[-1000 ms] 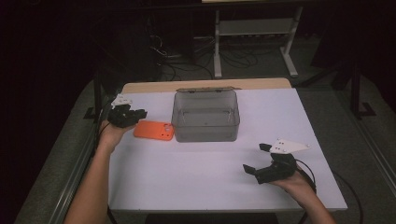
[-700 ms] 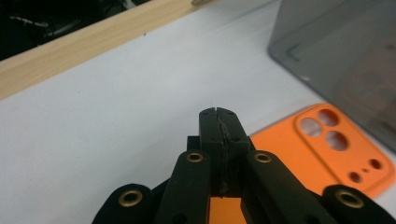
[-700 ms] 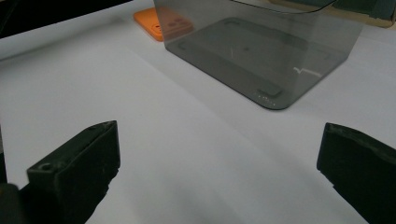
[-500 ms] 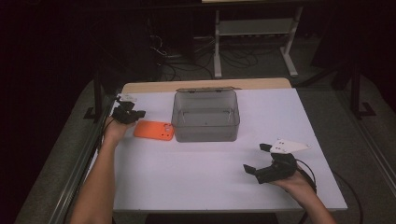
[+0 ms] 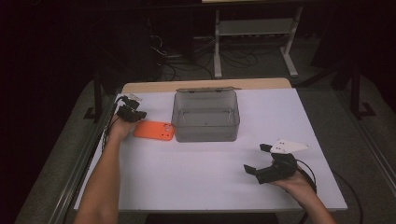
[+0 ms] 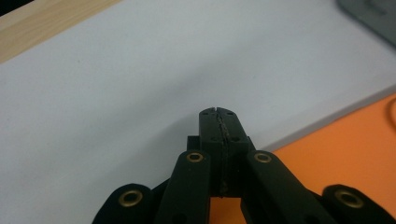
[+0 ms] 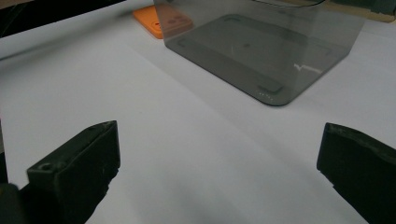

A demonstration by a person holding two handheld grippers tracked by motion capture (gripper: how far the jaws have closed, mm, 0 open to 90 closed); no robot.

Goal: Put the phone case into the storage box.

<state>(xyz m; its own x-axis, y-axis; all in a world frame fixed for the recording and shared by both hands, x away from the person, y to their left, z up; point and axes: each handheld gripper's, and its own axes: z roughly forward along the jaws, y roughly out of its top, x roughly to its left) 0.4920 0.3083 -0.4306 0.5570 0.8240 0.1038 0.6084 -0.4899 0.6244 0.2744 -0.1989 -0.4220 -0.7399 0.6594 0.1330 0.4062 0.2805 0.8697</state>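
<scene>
Orange phone case point(image 5: 154, 130) lies flat just left of the grey plastic box point(image 5: 206, 115); left gripper point(image 5: 132, 113) closed and empty beside it, right gripper point(image 5: 263, 160) wide open

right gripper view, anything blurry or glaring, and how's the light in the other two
Right gripper view: the near black fingers are soft, and the smoky box carries a small white glint. Left gripper view: the closed fingers are sharp, the table behind slightly soft. High view: the table is evenly lit, the room behind dark.
</scene>
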